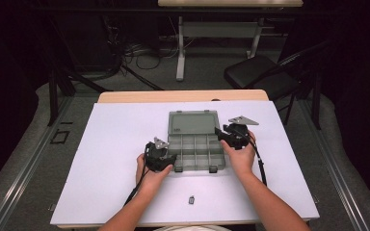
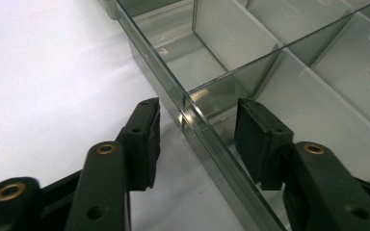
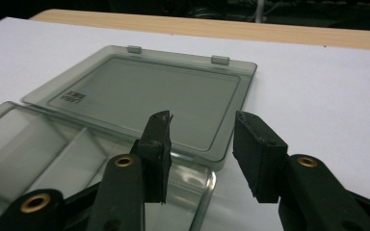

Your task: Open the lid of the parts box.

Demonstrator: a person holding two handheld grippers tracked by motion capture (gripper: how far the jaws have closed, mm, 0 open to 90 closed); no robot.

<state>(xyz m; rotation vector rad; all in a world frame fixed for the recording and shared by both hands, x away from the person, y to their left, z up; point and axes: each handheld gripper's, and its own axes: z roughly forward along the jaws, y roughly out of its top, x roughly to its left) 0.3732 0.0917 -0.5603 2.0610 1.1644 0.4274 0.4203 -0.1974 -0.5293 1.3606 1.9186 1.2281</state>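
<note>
A clear grey compartment box lies open on the white sheet, its lid flat on the table behind it. My left gripper is at the box's near left corner. In the left gripper view its jaws straddle the box's side wall, with a gap on each side of the wall, so it is open. My right gripper hovers at the box's far right corner. In the right gripper view it stands open above the box's corner, with the lid beyond and nothing between its pads.
A small dark part lies on the white sheet near the front edge. The wooden table edge shows past the sheet. A black folding chair and a table leg stand beyond.
</note>
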